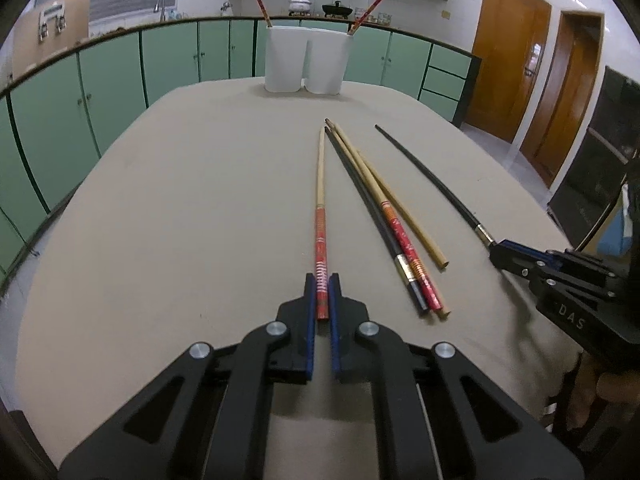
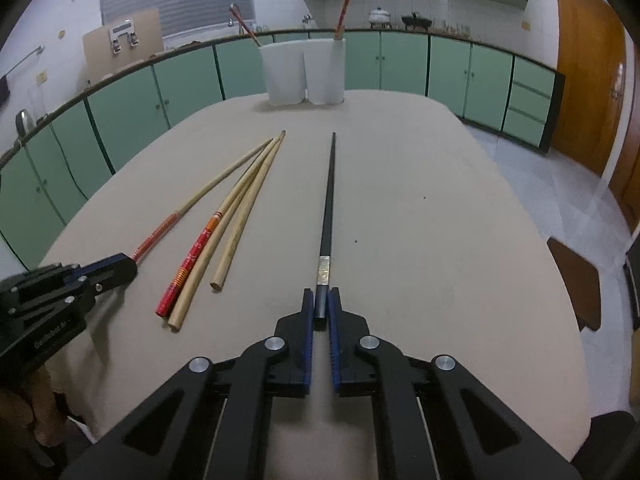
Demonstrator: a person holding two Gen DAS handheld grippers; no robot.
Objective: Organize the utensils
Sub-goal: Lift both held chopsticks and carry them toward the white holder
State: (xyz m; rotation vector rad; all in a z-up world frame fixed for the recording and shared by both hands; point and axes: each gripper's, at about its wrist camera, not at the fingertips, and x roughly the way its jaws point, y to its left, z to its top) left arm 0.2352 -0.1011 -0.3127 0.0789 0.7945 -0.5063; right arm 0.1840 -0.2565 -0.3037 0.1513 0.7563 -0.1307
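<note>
Left wrist view: left gripper (image 1: 322, 280) pinches the butt end of a red-handled chopstick (image 1: 320, 200) — its long axis runs straight ahead toward the white holder (image 1: 308, 60) at the table's (image 1: 180, 200) far edge. Loose pile of chopsticks (image 1: 384, 216) lies just right of it. Right gripper (image 1: 498, 254) sits further right on the black chopstick (image 1: 428, 172).

Right wrist view: right gripper (image 2: 321, 300) is pressed onto the butt of the black chopstick (image 2: 329, 200) — shaft points dead ahead at the holder (image 2: 304, 72), tip away. Each arm has its own stick; likely next: lift, tip upright, drop into a cup.
</note>
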